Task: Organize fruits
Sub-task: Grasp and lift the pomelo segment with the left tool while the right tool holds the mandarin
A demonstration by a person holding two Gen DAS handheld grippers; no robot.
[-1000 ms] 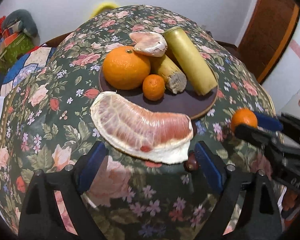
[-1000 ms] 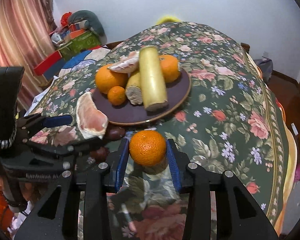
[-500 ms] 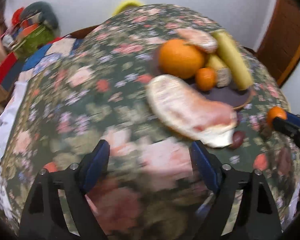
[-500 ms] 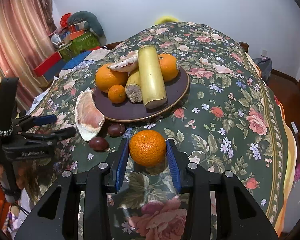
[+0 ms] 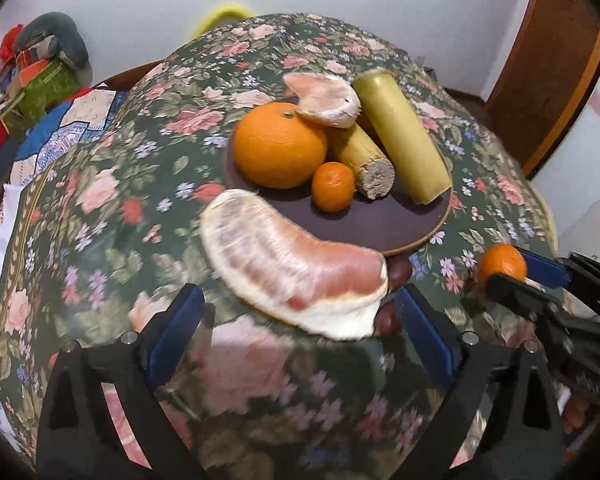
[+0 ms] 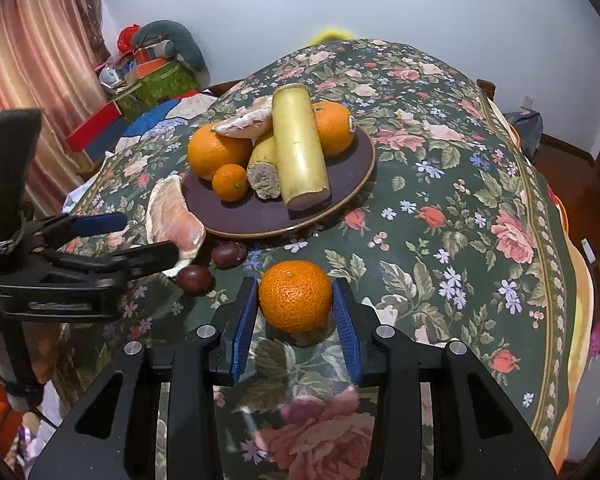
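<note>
Meanwhile, the right gripper (image 6: pixel 296 300) clamps a tangerine (image 6: pixel 295 295) on the floral tablecloth (image 6: pixel 452 208), just short of the dark plate (image 6: pixel 352 184) of fruit. Beside it, the left gripper (image 5: pixel 296 320) is opening wide, empty, around a peeled pomelo segment (image 5: pixel 292 268) at the plate's edge.

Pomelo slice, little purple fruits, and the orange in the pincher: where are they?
Pomelo slice (image 5: pixel 296 276), left wrist view, pink flesh.
Purple fruits (image 6: pixel 196 279), right wrist view, nearer one's skin.
Orange (image 6: pixel 295 295), right wrist view, front peel.
</note>
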